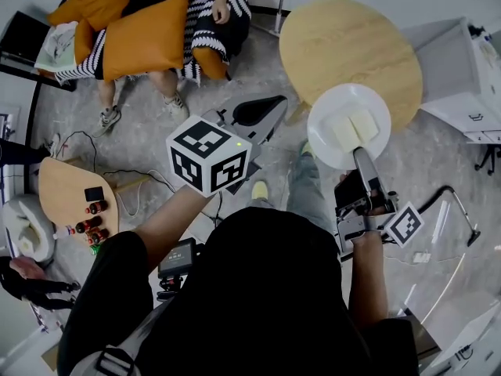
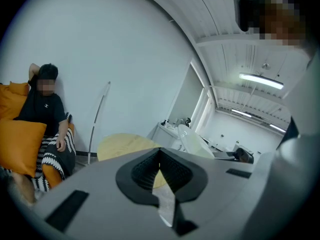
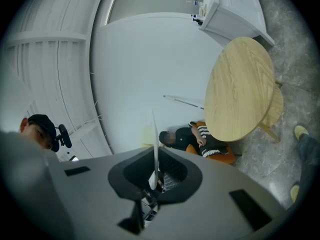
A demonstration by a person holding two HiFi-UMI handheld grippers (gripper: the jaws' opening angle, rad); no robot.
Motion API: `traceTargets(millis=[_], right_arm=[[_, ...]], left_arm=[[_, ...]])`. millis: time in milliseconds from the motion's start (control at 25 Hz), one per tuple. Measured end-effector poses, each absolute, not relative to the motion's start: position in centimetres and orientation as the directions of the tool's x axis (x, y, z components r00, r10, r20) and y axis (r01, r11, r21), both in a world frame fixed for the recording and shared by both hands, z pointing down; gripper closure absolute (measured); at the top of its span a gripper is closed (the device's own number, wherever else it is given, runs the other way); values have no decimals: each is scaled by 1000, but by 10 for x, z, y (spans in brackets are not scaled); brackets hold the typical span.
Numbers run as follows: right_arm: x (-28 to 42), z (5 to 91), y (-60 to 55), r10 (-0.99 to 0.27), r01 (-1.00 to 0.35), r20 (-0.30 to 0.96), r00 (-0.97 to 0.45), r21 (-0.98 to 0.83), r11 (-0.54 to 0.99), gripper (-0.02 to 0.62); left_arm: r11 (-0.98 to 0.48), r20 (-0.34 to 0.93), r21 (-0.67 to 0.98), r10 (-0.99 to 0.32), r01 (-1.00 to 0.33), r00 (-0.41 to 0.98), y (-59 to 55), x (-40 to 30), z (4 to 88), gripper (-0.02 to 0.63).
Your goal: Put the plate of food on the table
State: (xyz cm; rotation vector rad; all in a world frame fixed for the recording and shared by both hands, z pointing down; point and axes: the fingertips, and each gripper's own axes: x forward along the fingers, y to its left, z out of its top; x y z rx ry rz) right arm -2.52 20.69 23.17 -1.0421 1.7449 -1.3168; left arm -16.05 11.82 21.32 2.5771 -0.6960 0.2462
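Our right gripper (image 1: 358,153) pinches the plate (image 1: 329,104) rim; our left gripper (image 1: 270,110) is closed on nothing. We should carry the plate level to the table (image 1: 344,45) at twelve o'clock.

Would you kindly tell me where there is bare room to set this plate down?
The round wooden table is bare all over, from its near edge by the plate to the far side. The small low table at left is crowded with bottles at one end.
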Motion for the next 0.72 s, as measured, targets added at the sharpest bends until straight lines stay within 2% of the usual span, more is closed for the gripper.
traceTargets(millis=[720], right_arm=[[8, 252, 159, -896, -170, -28, -443, -979, 114, 571]], left_arm=[[-749, 302, 409, -428, -521, 852, 66, -118, 232, 600]])
